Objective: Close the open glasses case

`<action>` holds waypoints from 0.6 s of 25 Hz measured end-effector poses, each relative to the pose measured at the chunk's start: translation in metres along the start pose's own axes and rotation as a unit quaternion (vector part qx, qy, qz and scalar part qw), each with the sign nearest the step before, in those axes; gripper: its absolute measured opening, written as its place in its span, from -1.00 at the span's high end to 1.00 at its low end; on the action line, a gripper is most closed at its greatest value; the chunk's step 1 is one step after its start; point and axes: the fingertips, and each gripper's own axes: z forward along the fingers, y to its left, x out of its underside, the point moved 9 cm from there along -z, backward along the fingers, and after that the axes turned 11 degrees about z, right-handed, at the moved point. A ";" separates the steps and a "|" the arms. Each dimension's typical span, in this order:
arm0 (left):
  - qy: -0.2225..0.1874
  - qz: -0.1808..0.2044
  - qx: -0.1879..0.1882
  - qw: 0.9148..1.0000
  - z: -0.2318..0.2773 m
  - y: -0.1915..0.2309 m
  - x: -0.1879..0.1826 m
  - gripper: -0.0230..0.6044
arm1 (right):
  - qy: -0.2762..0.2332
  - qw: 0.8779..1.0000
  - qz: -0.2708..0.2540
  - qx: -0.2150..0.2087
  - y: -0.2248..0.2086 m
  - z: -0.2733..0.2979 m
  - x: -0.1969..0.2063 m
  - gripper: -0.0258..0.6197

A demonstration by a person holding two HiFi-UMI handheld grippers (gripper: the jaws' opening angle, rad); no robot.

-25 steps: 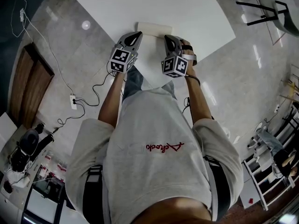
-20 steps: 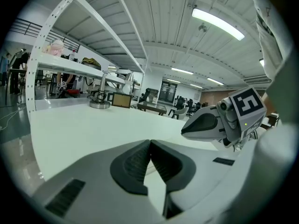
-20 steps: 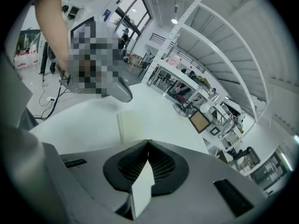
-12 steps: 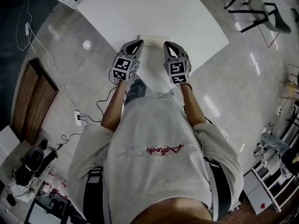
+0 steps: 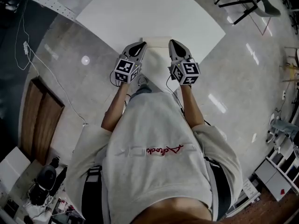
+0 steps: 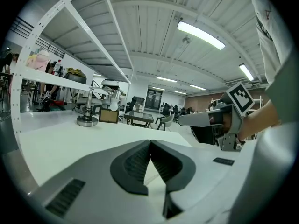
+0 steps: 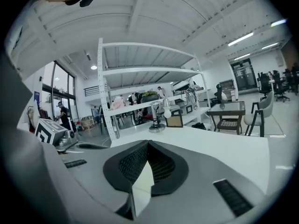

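Note:
My left gripper (image 5: 141, 45) and right gripper (image 5: 173, 42) hover side by side over the near edge of the white table (image 5: 154, 13), both pointing away from me. A pale oblong thing (image 5: 156, 42) lies on the table between their tips; whether it is the glasses case, and open or closed, I cannot tell. Neither gripper view shows a case. The left gripper (image 6: 150, 143) has its jaws shut with nothing between the pads. The right gripper (image 7: 148, 143) is likewise shut and empty. The right gripper (image 6: 205, 120) appears in the left gripper view, off to the right.
A metal lamp base (image 6: 87, 121) and a small framed card (image 6: 108, 115) stand at the table's far side. A white shelf rack (image 7: 140, 78) rises behind them. Cables (image 5: 28, 50) run over the floor at the left; chairs (image 5: 243, 3) stand at the upper right.
Both grippers have risen off the table. The right one has rolled, so its marker cube faces another way. The pale thing between them shows less than before.

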 end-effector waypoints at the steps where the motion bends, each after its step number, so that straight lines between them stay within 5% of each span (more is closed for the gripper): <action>1: 0.001 0.000 0.004 1.000 -0.001 -0.001 0.001 0.83 | -0.002 1.000 0.001 0.002 0.002 -0.003 0.001 0.88; 15: -0.012 0.005 -0.010 1.000 -0.022 -0.038 -0.014 0.83 | -0.020 1.000 0.003 -0.011 0.012 -0.050 0.002 0.89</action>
